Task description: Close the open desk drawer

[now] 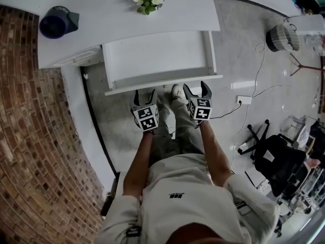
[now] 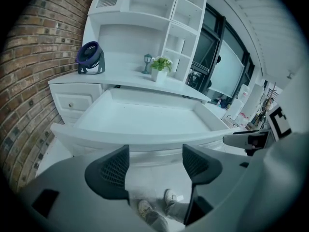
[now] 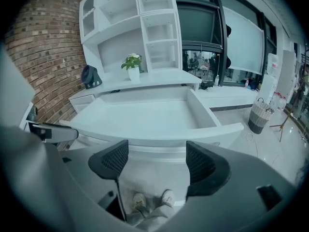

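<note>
You hold L gripper (image 1: 144, 92) & R gripper (image 1: 195, 85), fingers (image 2: 110, 170) released, empty, just short of open drawer (image 1: 162, 84) under white counter (image 1: 101, 9).

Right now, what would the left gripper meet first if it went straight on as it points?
Most likely the open drawer's front panel, just past the left gripper, fingers open; depth unclear, it might pass beneath.

Side by side and tilted steeply downward, the left gripper (image 1: 144, 94) and the right gripper (image 1: 196, 88) both hold their jaws spread wide apart and empty.
</note>
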